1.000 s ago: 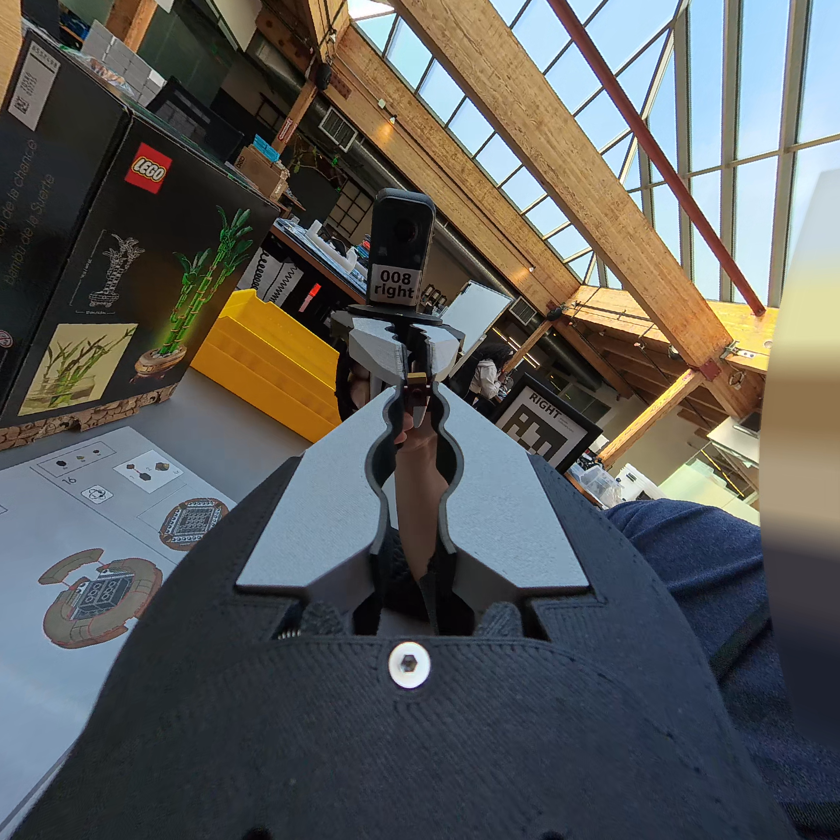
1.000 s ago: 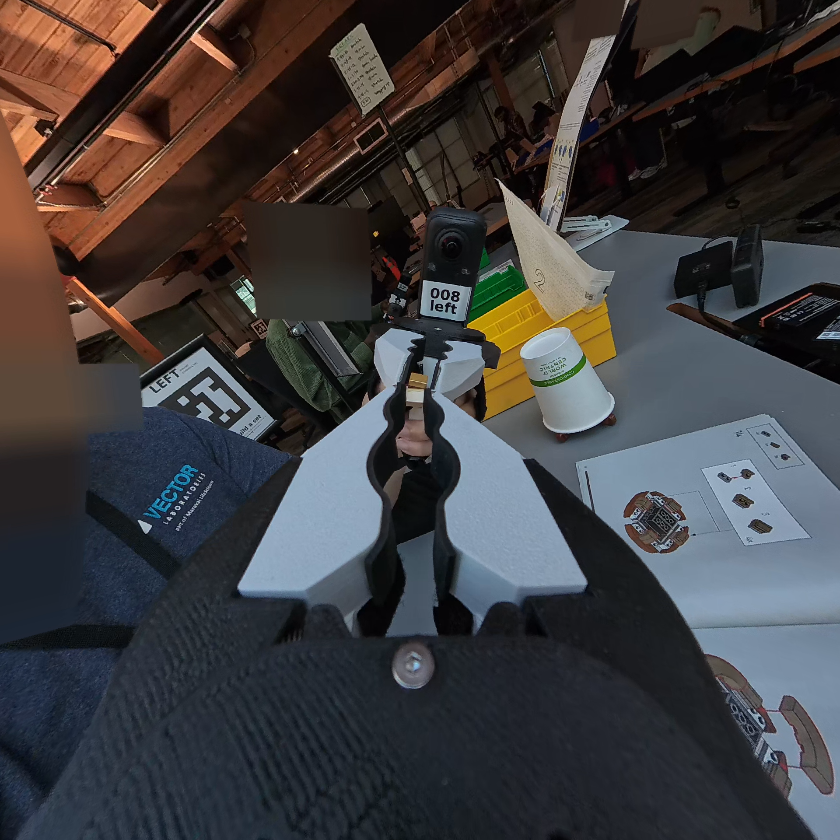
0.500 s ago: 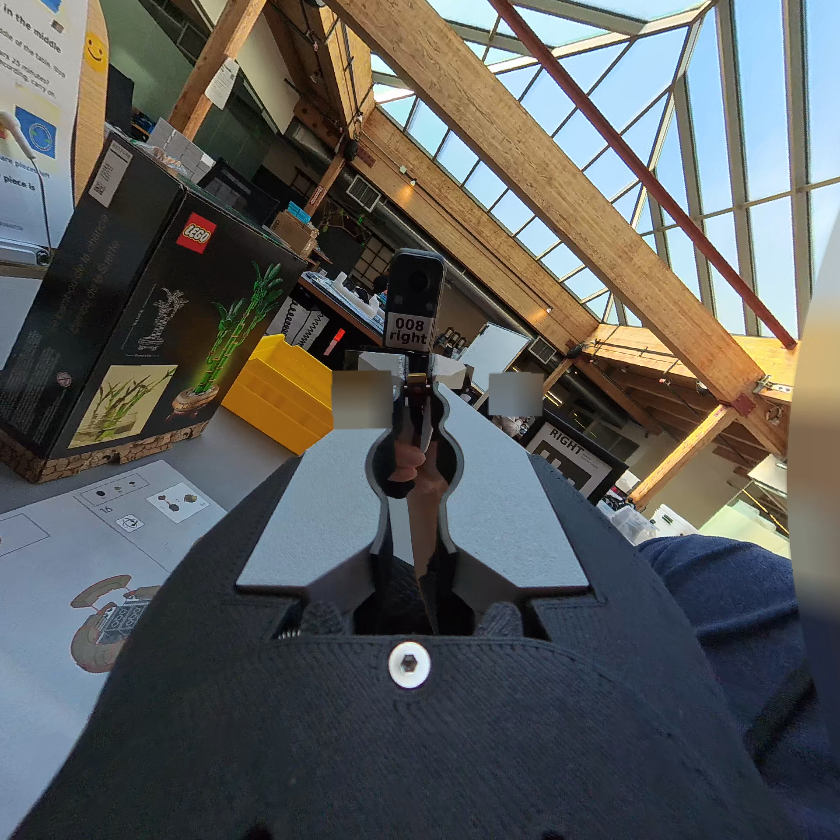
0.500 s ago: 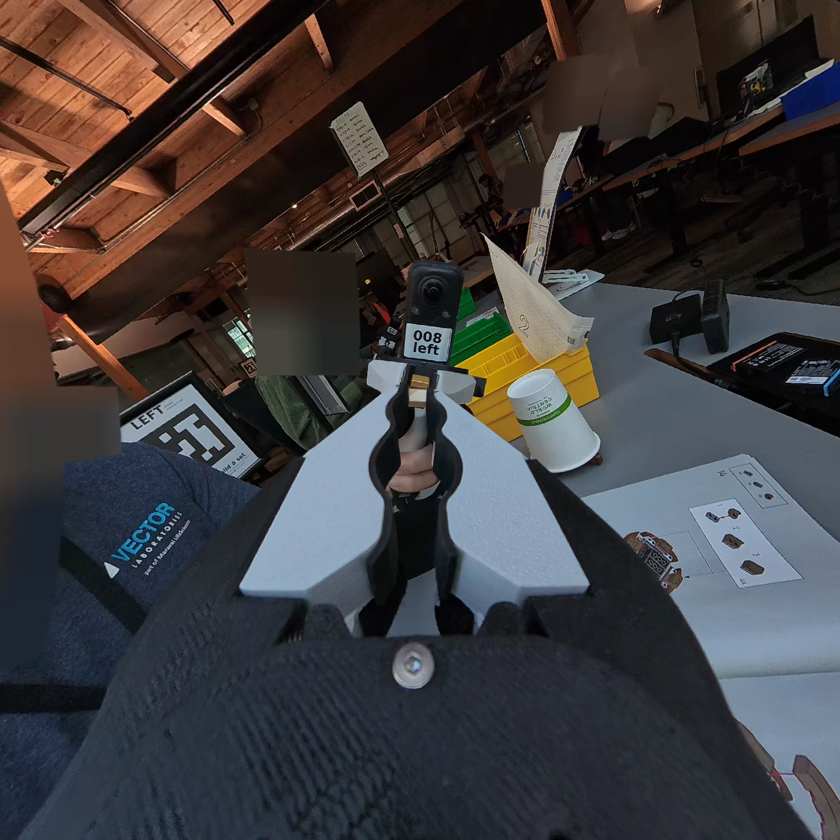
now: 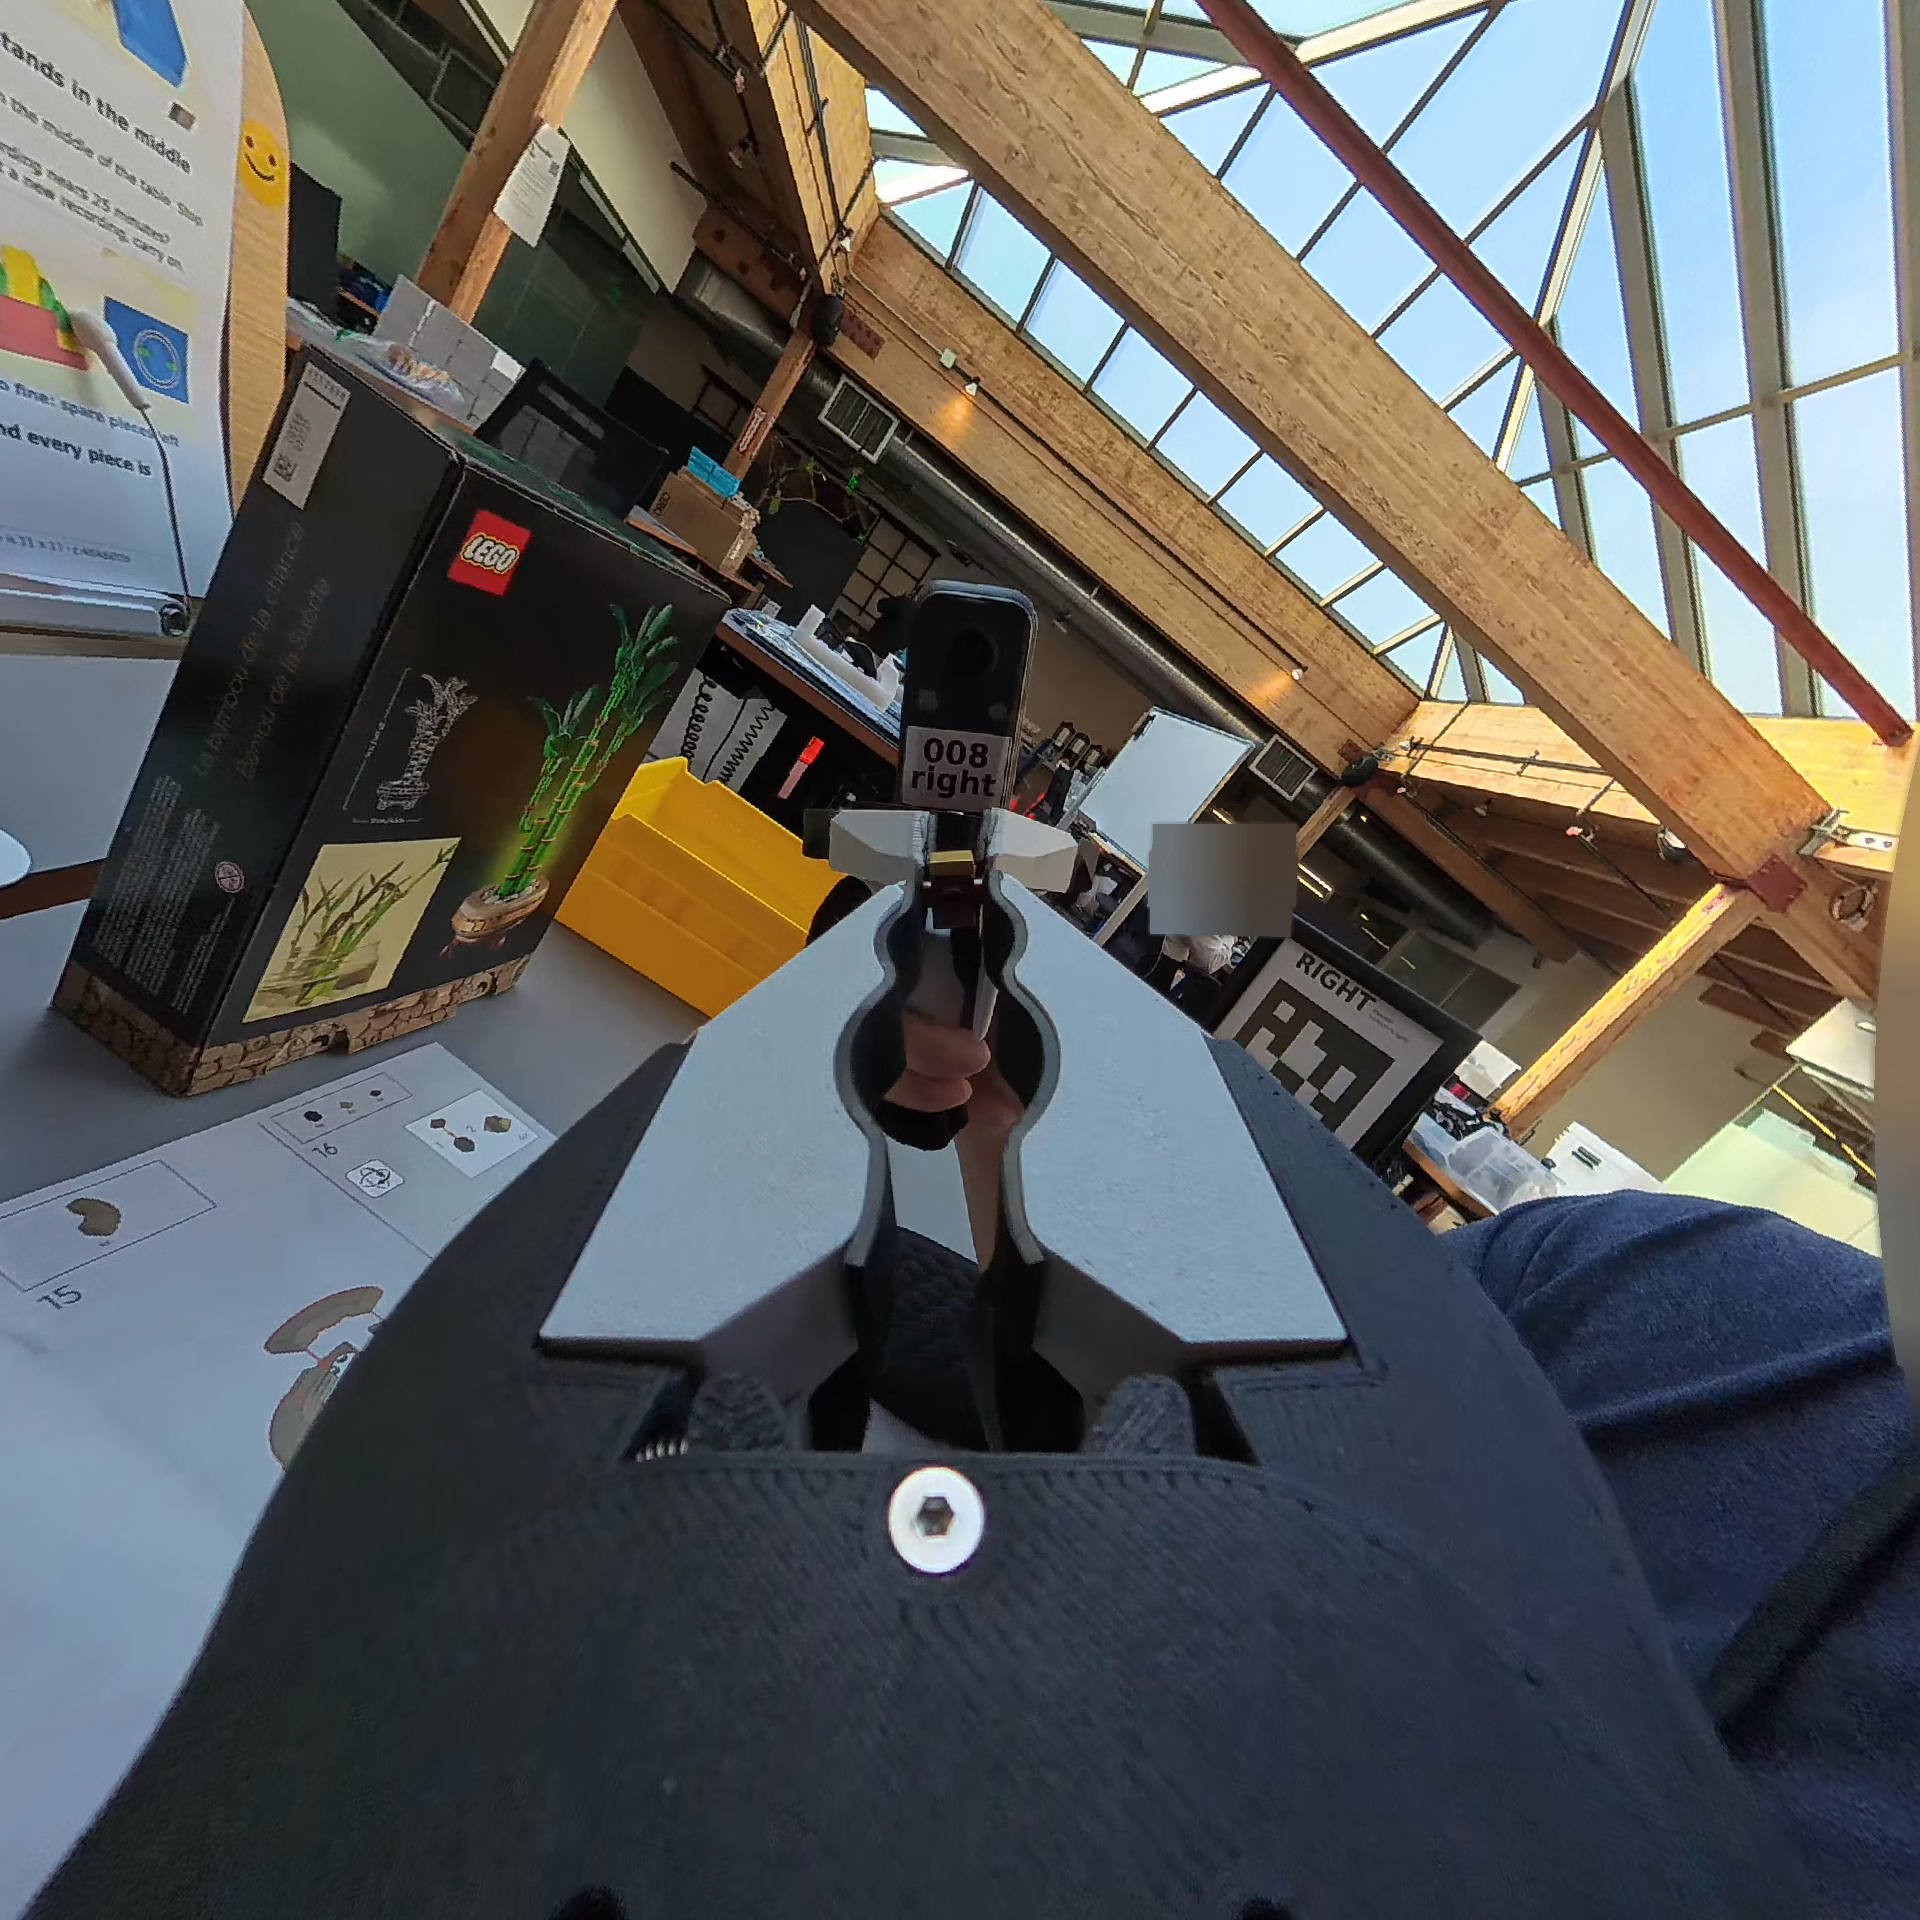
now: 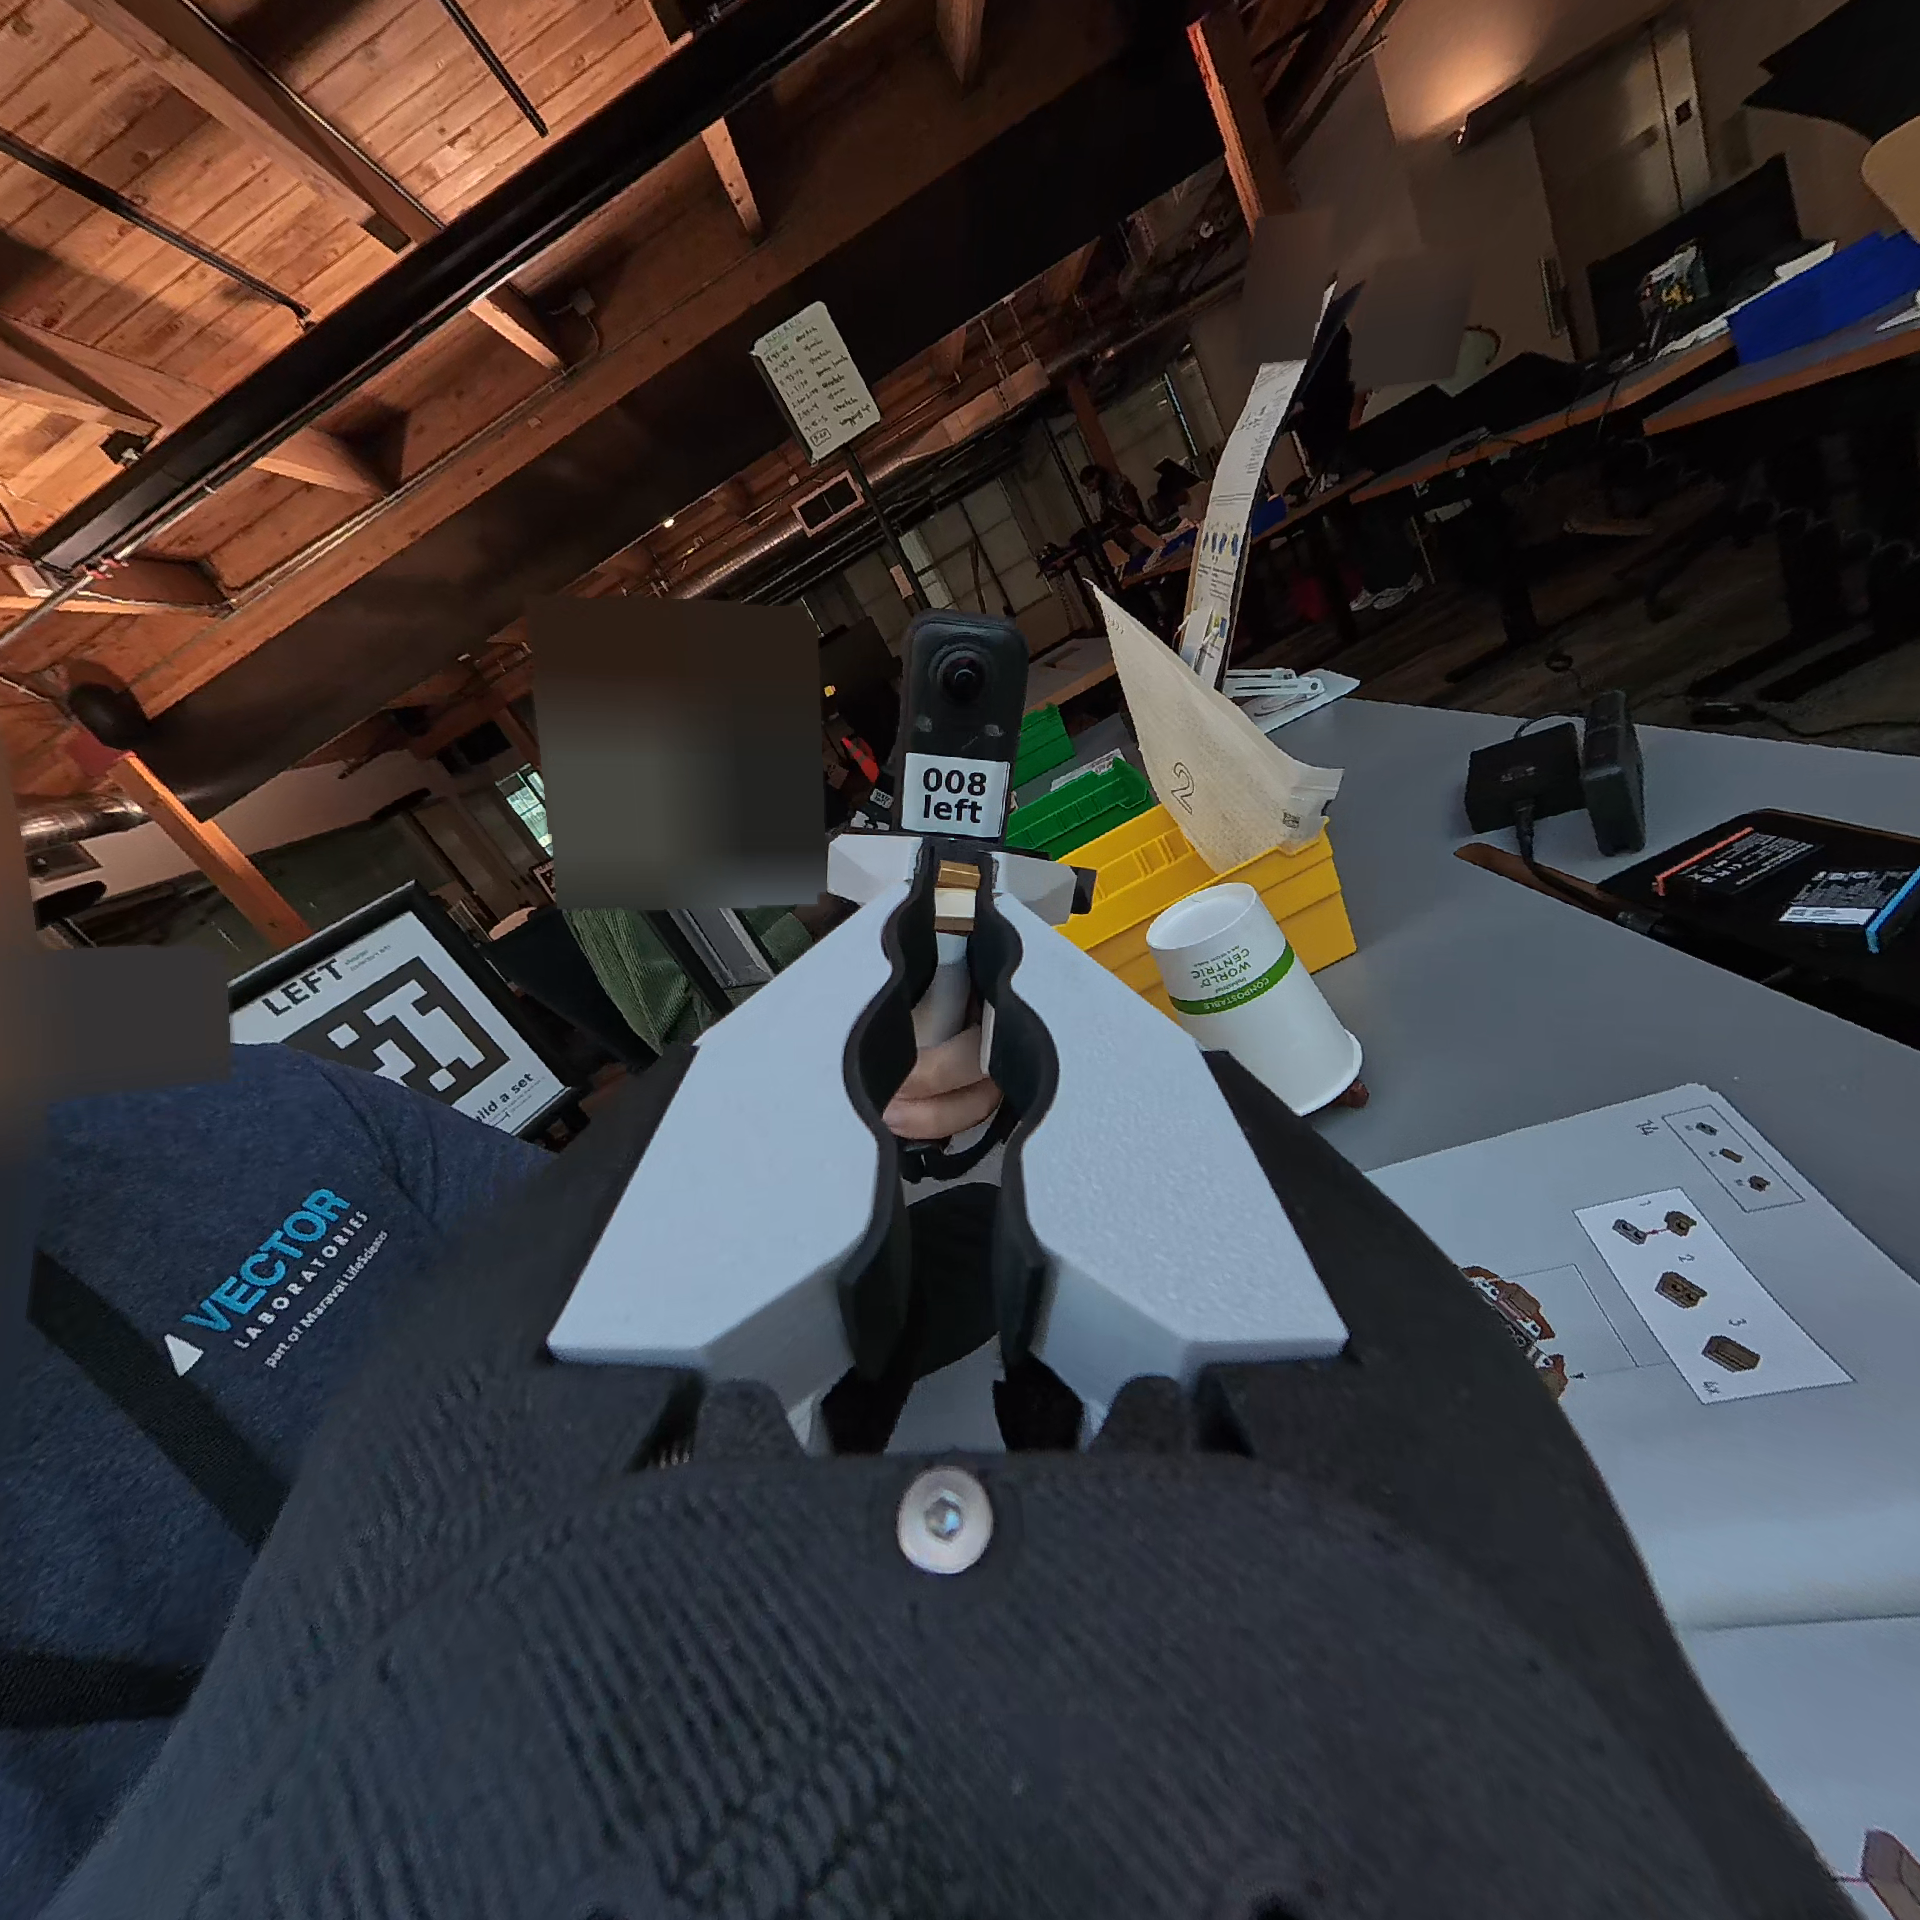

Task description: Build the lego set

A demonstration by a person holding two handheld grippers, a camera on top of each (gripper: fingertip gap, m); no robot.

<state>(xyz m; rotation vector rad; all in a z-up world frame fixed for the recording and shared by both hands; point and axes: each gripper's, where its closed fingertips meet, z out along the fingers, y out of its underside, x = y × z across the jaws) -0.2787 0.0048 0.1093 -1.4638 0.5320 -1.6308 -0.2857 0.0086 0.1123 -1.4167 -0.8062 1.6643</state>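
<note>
My two grippers are held up in the air, tip to tip. In the left wrist view my left gripper [image 5: 951,902] is shut on a small dark brown Lego piece [image 5: 948,906]. The right gripper [image 5: 952,844] faces it with a tan piece [image 5: 952,860] touching the brown one. In the right wrist view my right gripper [image 6: 956,902] is shut on the tan Lego piece [image 6: 956,896], and the left gripper [image 6: 952,854] faces it just beyond. The joint between the two pieces is too small to make out.
The open instruction booklet [image 5: 156,1278] [image 6: 1714,1351] lies on the grey table. A black Lego box [image 5: 364,748] and yellow bins [image 5: 707,883] [image 6: 1216,883] stand behind. There is also an upturned paper cup [image 6: 1252,992], a paper bag [image 6: 1195,748] and black devices [image 6: 1558,774].
Both grippers stayed shut and tip to tip. Both views have shifted, so more of the table, the box and the cup show now.
</note>
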